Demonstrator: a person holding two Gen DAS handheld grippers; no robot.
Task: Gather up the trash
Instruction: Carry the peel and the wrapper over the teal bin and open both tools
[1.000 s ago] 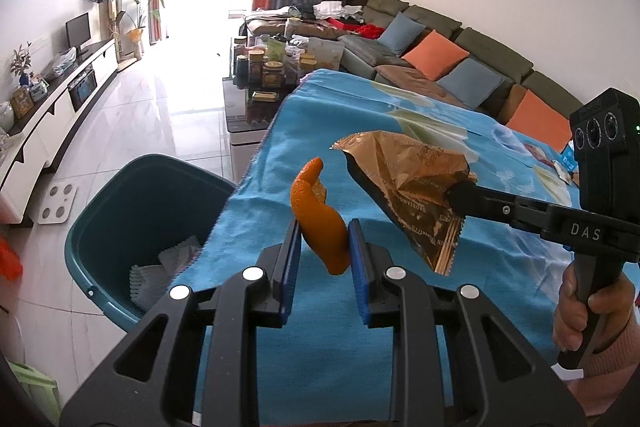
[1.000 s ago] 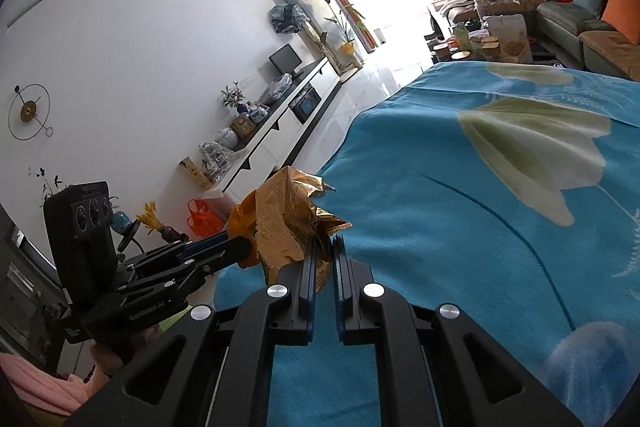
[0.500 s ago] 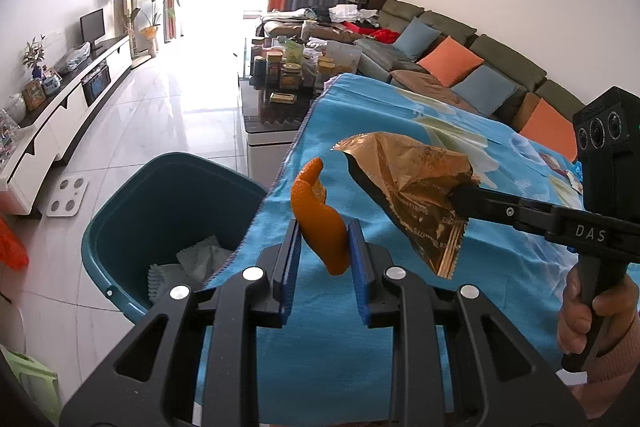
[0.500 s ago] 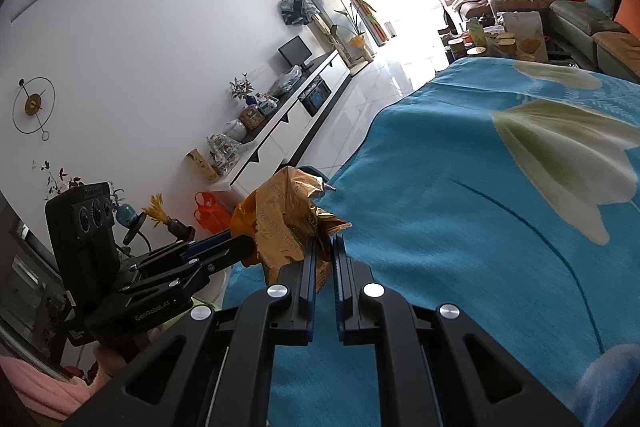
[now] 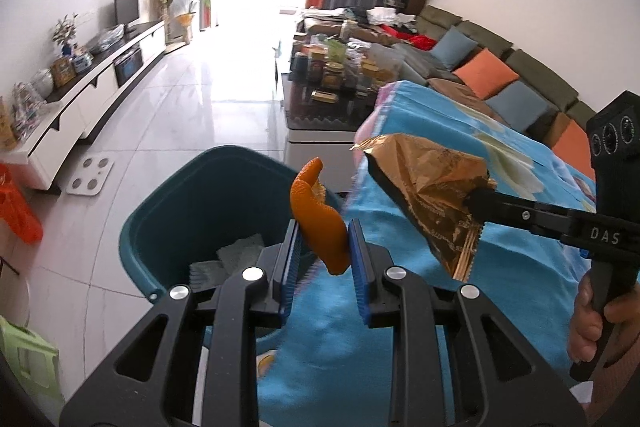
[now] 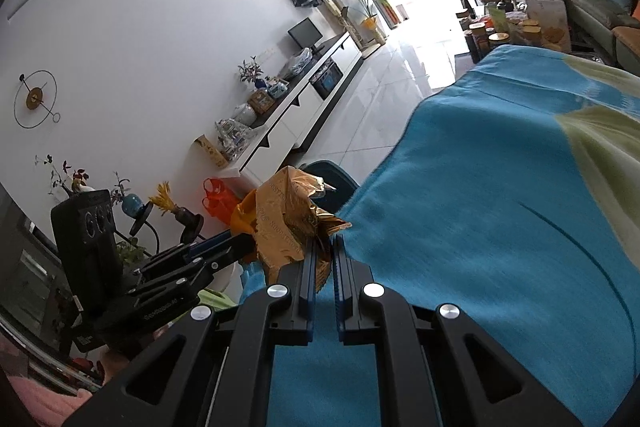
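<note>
My left gripper (image 5: pixel 322 247) is shut on an orange peel (image 5: pixel 318 217) and holds it at the table's left edge, beside the rim of a dark teal bin (image 5: pixel 192 203) that has crumpled paper inside. My right gripper (image 6: pixel 323 247) is shut on a crumpled gold snack wrapper (image 6: pixel 288 223), held above the blue tablecloth (image 6: pixel 500 195) near its left edge. The wrapper (image 5: pixel 432 187) and the right gripper (image 5: pixel 476 197) also show in the left wrist view, to the right of the peel. The left gripper (image 6: pixel 244 239) shows in the right wrist view, left of the wrapper.
A coffee table (image 5: pixel 320 107) crowded with jars stands beyond the bin. A sofa with cushions (image 5: pixel 500 83) runs along the right wall. A white TV cabinet (image 5: pixel 80 99) lines the left wall. A white scale (image 5: pixel 90 175) lies on the tiled floor. A green stool (image 5: pixel 24 351) is at lower left.
Both grippers have moved left toward the table edge with their loads. The bin now sits much closer, directly beyond the orange peel.
</note>
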